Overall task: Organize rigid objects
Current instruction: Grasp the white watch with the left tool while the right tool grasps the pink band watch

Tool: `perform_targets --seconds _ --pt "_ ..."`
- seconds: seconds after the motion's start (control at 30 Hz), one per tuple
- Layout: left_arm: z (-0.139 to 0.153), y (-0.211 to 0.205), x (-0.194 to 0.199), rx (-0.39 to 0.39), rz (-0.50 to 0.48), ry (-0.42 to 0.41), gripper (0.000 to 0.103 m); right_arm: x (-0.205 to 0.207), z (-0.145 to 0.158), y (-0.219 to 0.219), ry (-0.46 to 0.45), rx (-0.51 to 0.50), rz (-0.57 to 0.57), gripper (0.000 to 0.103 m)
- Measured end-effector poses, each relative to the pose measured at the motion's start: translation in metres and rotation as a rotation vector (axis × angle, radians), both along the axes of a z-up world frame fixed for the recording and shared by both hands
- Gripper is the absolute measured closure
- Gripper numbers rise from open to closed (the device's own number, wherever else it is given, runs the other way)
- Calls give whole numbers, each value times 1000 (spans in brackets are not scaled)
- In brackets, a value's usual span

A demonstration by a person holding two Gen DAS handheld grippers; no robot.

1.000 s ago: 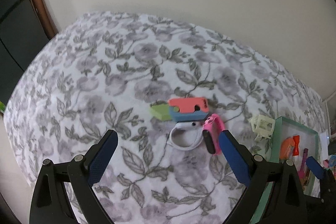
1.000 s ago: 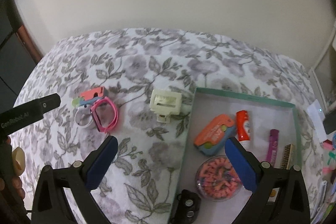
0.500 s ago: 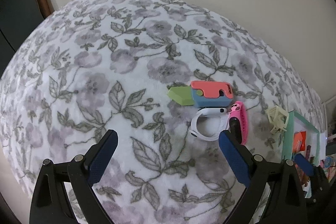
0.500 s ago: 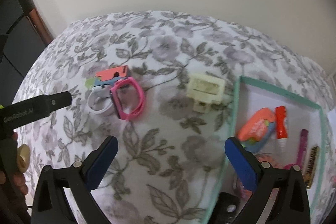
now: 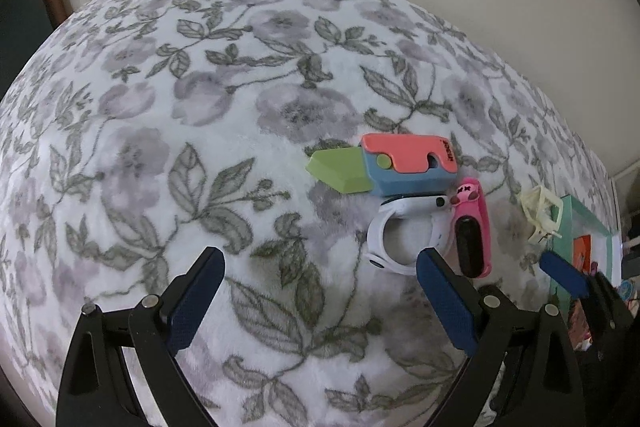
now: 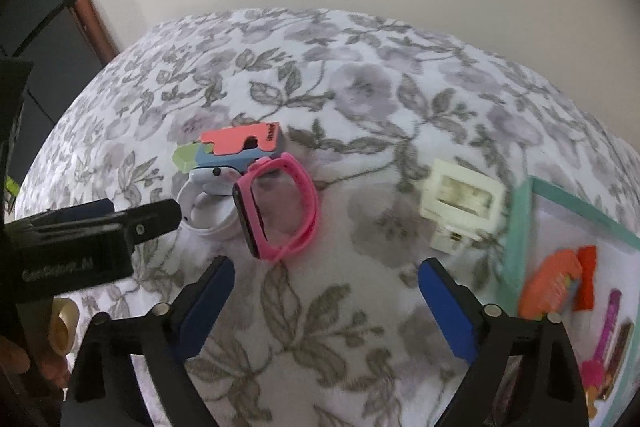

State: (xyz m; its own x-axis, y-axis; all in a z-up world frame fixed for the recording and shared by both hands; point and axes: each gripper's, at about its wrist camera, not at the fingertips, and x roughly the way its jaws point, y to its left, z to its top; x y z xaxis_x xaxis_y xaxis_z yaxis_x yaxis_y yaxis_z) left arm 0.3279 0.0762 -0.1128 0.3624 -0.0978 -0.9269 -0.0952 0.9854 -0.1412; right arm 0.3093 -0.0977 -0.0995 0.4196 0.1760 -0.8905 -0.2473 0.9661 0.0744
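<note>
On the floral bedspread [image 5: 200, 131] lies a coral, blue and green toy cutter [image 5: 404, 167] [image 6: 240, 147]. A white watch band [image 5: 400, 235] [image 6: 204, 215] and a pink watch [image 5: 472, 227] [image 6: 280, 207] touch it. My left gripper [image 5: 318, 259] hangs open and empty just short of the white band, its right finger beside it. My right gripper [image 6: 326, 267] has its jaws closing with nothing between them, just below the pink watch. A cream clip [image 6: 460, 211] [image 5: 540, 211] lies to the right.
A teal-rimmed tray [image 6: 516, 227] [image 5: 576, 215] at the right holds an orange comb [image 6: 552, 283], a red tube [image 6: 586, 275] and a purple stick [image 6: 608, 323]. A hand [image 6: 24, 359] holds the left gripper's handle. A pale wall stands behind and dark furniture [image 6: 92, 23] at left.
Both grippers have come down closer to the bedspread. The right one swung left from over the tray to the pink watch, and its jaws narrowed slightly. The left stays open.
</note>
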Motion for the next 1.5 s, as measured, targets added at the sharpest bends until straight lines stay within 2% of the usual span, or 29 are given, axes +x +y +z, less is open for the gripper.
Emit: perform_targets --seconds 0.07,0.17,0.23,0.33,0.53,0.73,0.8,1.07,1.17,1.27,1.5 --pt "-2 0 2 -2 -15 -8 7 6 -4 3 5 0 7 10" --pt "-5 1 4 -3 -28 -10 14 13 -7 7 2 -2 25 11" --pt "-7 5 4 -14 -31 -15 15 15 -7 9 -10 -2 47 11" --pt "-8 10 5 11 -20 -29 15 19 -6 6 -23 5 50 11" --pt "-9 14 6 -13 -20 -43 19 26 -10 8 -33 29 47 11" --pt "-9 20 2 -33 -13 -54 19 27 -12 15 -57 34 44 18" --pt "-9 21 1 -33 -13 -57 19 27 -12 16 -61 42 39 21" --pt "-6 7 -2 8 -47 -63 21 22 -11 20 -76 101 78 51" --pt "-6 5 -1 2 -45 -65 25 21 -12 17 -74 118 76 51" --pt "-6 0 -1 3 -56 -67 34 20 -12 13 -69 137 77 51" --pt "-7 -23 2 37 -114 -65 65 18 -10 6 -59 163 60 51"
